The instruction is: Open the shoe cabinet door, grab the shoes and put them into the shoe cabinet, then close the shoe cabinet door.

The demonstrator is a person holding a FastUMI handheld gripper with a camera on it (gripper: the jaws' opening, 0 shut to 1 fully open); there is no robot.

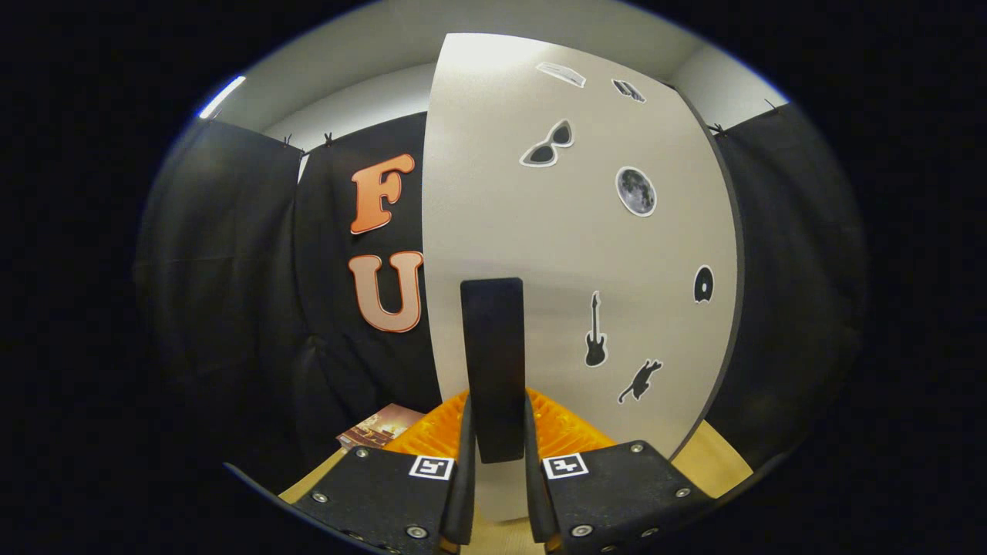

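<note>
The lower end of the door handle (493, 370) drops out of sight between the two fingers, so where it stops cannot be seen, and the foot of the shoe cabinet door (570, 254) is likewise cut off behind the gripper (494, 470). Whether the pads actually press on the handle is hard to make out: the fingers stand close on either side of it, with the bar filling the gap between them, and they look clenched on it, though contact itself is not plain.

The door is a tall, pale, matt panel with a thin dark edge down its far side. It stands directly ahead of the fingers and close to them. The handle is a dark, flat, upright bar fixed near the panel's lower middle. Small black-and-white stickers dot the panel: sunglasses (548, 144), a moon (636, 191), a guitar (594, 330), a cat (640, 381), a small round one (703, 284) near the far edge, and two more at the top that are too small to tell.

Just behind the fingers lies something orange and ribbed (432, 432), mostly hidden. Beside it a printed booklet (375, 430) rests on a tan surface (717, 462).
</note>
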